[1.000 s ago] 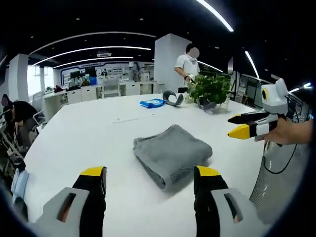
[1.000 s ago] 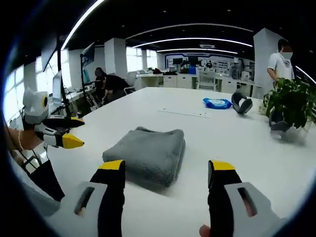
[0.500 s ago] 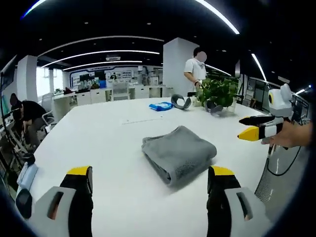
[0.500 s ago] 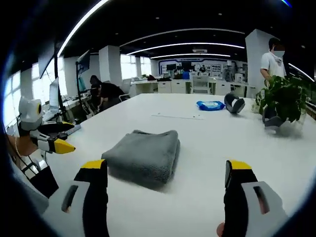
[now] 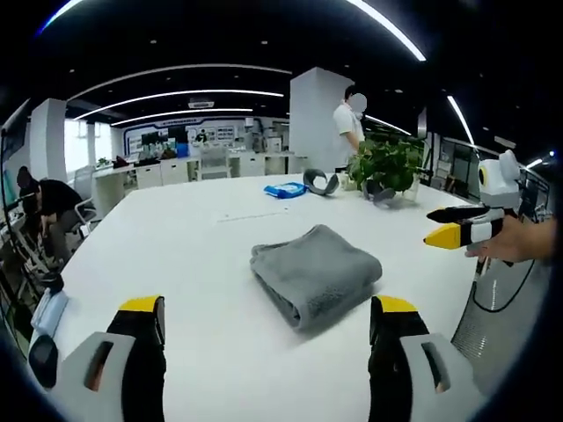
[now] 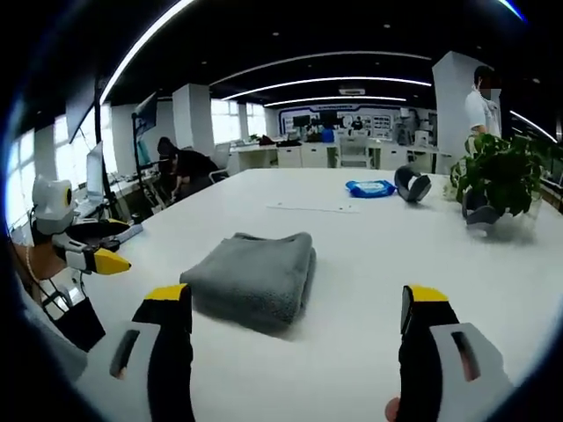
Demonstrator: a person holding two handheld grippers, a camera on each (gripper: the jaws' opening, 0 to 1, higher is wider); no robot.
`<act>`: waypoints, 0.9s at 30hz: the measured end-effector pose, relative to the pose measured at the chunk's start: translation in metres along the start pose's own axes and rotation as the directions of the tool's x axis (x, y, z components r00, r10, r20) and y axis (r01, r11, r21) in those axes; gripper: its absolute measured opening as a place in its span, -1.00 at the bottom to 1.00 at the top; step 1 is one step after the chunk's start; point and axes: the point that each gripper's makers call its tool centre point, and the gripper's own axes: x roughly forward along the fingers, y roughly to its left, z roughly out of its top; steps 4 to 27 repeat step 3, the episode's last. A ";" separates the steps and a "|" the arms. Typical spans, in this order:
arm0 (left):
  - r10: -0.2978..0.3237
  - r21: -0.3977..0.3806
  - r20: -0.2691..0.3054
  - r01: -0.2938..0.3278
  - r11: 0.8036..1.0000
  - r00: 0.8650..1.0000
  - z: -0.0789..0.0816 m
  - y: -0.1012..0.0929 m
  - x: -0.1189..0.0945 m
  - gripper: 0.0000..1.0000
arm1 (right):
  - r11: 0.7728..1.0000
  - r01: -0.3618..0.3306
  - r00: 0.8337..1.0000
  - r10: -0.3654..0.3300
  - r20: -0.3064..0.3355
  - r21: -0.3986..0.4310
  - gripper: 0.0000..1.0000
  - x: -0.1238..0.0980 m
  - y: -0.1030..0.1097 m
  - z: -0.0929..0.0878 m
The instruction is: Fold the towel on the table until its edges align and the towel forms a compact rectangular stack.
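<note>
In the left gripper view, a seated person [image 5: 40, 198] at the far left is half cut off by the picture's edge, and the items on the distant desks are too small to make out. The left gripper [image 5: 264, 327] rises from the bottom with its two yellow-tipped jaws spread wide and nothing between them. Beyond the jaws, near the middle of the white worktop [image 5: 167, 246], lies the one grey towel [image 5: 315, 272], folded into a thick rectangular stack with rounded folds, its layered edges showing on the near side and lying roughly even. Farther back on the worktop are one blue packet [image 5: 285, 189], one grey curved object [image 5: 318, 181] whose nature is hard to tell, and one potted plant [image 5: 384, 163], with a standing person [image 5: 349, 123] behind it. At the right edge the other gripper comes in, held in a hand [image 5: 515, 242], its jaws close together with a narrow gap. In the right gripper view the left gripper shows at the left edge, pointing inward, well apart from the towel. The right gripper [image 6: 295, 308] also has its jaws set wide and empty, with the towel lying on the worktop ahead of the left jaw, untouched by either jaw.
</note>
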 end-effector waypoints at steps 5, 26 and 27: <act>0.006 0.008 0.005 -0.006 1.000 1.000 0.000 0.001 0.001 0.99 | 1.000 -0.005 1.000 0.005 -0.003 0.004 0.99 -0.001 0.000 -0.003; 0.006 0.008 0.005 -0.006 1.000 1.000 0.000 0.001 0.001 0.99 | 1.000 -0.005 1.000 0.005 -0.003 0.004 0.99 -0.001 0.000 -0.003; 0.006 0.008 0.005 -0.006 1.000 1.000 0.000 0.001 0.001 0.99 | 1.000 -0.005 1.000 0.005 -0.003 0.004 0.99 -0.001 0.000 -0.003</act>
